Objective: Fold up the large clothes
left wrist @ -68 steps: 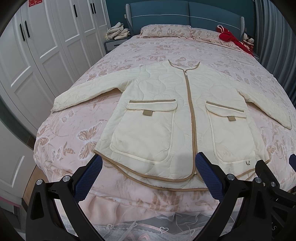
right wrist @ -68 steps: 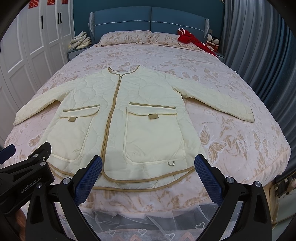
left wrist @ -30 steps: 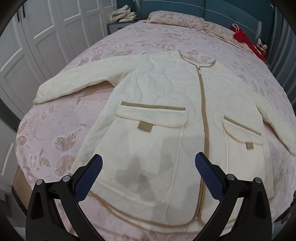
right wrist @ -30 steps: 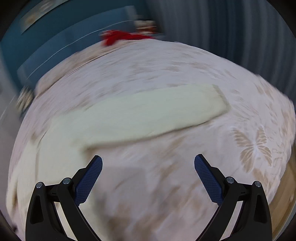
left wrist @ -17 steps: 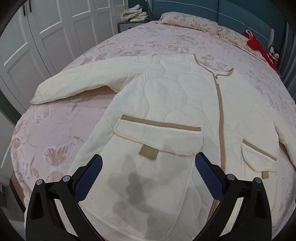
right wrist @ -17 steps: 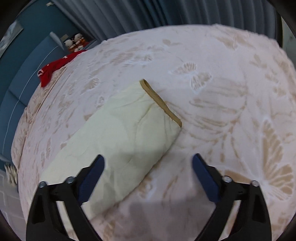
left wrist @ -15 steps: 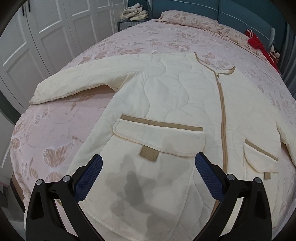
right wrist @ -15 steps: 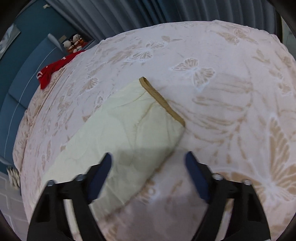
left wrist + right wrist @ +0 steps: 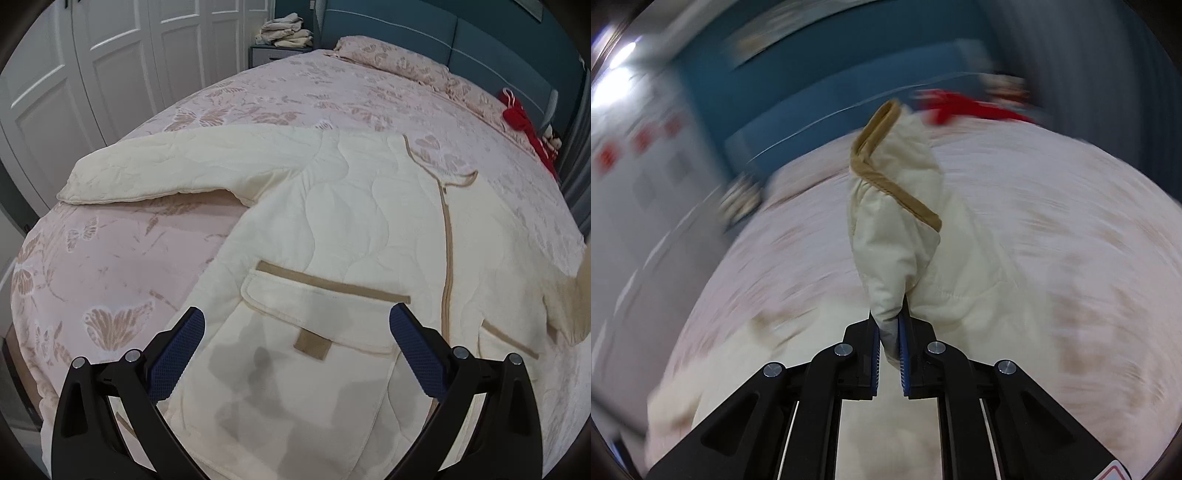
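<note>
A cream quilted jacket (image 9: pixel 369 229) with tan trim lies front-up on the pink bed (image 9: pixel 122 258). Its left sleeve (image 9: pixel 177 166) stretches out flat toward the bed's left edge. My left gripper (image 9: pixel 295 347) is open and empty, hovering over the jacket's left flap pocket (image 9: pixel 321 314). My right gripper (image 9: pixel 889 332) is shut on the jacket's right sleeve (image 9: pixel 897 229) near its tan cuff (image 9: pixel 886 162) and holds it lifted above the bed. The lifted sleeve shows at the right edge of the left wrist view (image 9: pixel 576 295).
White wardrobe doors (image 9: pixel 110 74) stand along the bed's left side. A nightstand with folded clothes (image 9: pixel 284 33) and a blue headboard (image 9: pixel 443 40) are at the far end. A pillow (image 9: pixel 391 59) and a red item (image 9: pixel 517 110) lie near the headboard.
My right gripper closed on the right sleeve near the cuff and lifted it off the bed, swinging fast. My left gripper moved forward and lower over the jacket's left pocket.
</note>
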Demonstrator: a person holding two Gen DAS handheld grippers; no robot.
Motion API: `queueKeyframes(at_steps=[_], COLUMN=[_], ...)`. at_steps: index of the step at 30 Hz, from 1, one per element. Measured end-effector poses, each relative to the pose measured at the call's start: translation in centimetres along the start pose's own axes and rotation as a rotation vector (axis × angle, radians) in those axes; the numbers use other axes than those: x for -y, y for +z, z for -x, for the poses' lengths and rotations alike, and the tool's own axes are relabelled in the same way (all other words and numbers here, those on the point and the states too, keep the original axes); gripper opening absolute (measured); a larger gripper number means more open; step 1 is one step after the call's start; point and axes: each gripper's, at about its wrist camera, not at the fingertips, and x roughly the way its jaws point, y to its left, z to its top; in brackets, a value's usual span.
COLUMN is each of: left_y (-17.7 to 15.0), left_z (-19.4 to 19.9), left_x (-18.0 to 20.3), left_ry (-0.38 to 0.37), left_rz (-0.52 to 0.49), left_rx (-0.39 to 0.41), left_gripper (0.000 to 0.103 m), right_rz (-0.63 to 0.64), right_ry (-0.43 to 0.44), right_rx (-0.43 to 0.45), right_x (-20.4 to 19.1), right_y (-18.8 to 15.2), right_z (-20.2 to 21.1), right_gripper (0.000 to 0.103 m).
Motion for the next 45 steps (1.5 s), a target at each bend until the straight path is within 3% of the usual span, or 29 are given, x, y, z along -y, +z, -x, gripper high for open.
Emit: queueKeyframes(at_steps=[4, 9, 12, 14, 17, 20, 23, 26, 29, 30, 31, 34, 36, 37, 38, 42, 43, 45], left_y=[0.8, 2.1, 2.3, 2.4, 2.1, 1.9, 1.7, 1.9, 2.5, 2.8, 3.1, 4.5, 5.7, 6.0, 6.5, 6.9, 6.3, 4.9], left_z=[0.8, 0.8, -0.3, -1.6, -4.0, -6.4, -8.6, -9.5, -10.2, -10.3, -10.3, -9.5, -8.5, -8.2, -7.5, -6.3, -7.0, -9.1], left_x=[-1.7, -4.2, -5.0, -5.3, -5.1, -3.7, -1.3, 0.9, 2.7, 2.9, 3.1, 2.5, 1.9, 1.7, 1.2, 0.0, 0.1, 0.1], left_ry=[-0.024, -0.077, -0.135, -0.197, -0.278, -0.353, -0.412, -0.426, -0.453, -0.451, -0.436, -0.431, -0.408, -0.396, -0.387, -0.326, -0.283, -0.239], left_rz=[0.036, 0.112, 0.164, 0.212, 0.282, 0.334, 0.347, 0.316, 0.257, 0.247, 0.232, 0.203, 0.171, 0.165, 0.158, 0.126, 0.091, 0.068], left_rx=[0.020, 0.018, -0.016, -0.059, -0.129, -0.190, -0.240, -0.248, -0.275, -0.281, -0.277, -0.229, -0.174, -0.153, -0.122, -0.048, -0.057, -0.113], left_gripper=[0.098, 0.098, 0.098, 0.098, 0.098, 0.098, 0.098, 0.095, 0.058, 0.038, 0.024, 0.011, 0.008, 0.007, 0.006, 0.006, 0.006, 0.006], right_rz=[0.222, 0.384, 0.473, 0.485, 0.397, 0.278, 0.124, -0.114, -0.316, -0.362, -0.416, -0.508, -0.533, -0.532, -0.525, -0.341, -0.291, -0.246], right_ry=[0.141, 0.221, 0.216, 0.216, 0.244, 0.224, 0.128, 0.038, 0.004, -0.013, -0.019, -0.011, 0.000, 0.008, 0.025, 0.054, 0.030, -0.053], right_rx=[-0.123, -0.317, -0.405, -0.434, -0.393, -0.338, -0.299, -0.275, -0.230, -0.219, -0.210, -0.227, -0.249, -0.270, -0.267, -0.100, -0.101, -0.195], right_x=[-13.0, -21.3, -24.1, -24.4, -21.6, -17.5, -11.9, -4.6, 1.4, 2.8, 4.4, 6.7, 7.4, 7.1, 6.9, 2.4, 1.7, 2.0], right_y=[-5.2, -13.7, -18.3, -19.8, -19.2, -18.4, -18.2, -16.6, -15.0, -14.6, -14.0, -13.6, -13.7, -13.5, -13.3, -11.6, -12.1, -13.7], right_z=[-4.0, -9.5, -11.6, -11.6, -8.6, -5.4, -2.3, -1.2, -1.7, -2.2, -3.1, -6.1, -7.4, -8.4, -8.3, -5.5, -5.7, -8.1], right_gripper=[0.009, 0.010, 0.027, 0.048, 0.066, 0.070, 0.071, 0.071, 0.072, 0.072, 0.071, 0.062, 0.043, 0.016, 0.007, 0.006, 0.006, 0.006])
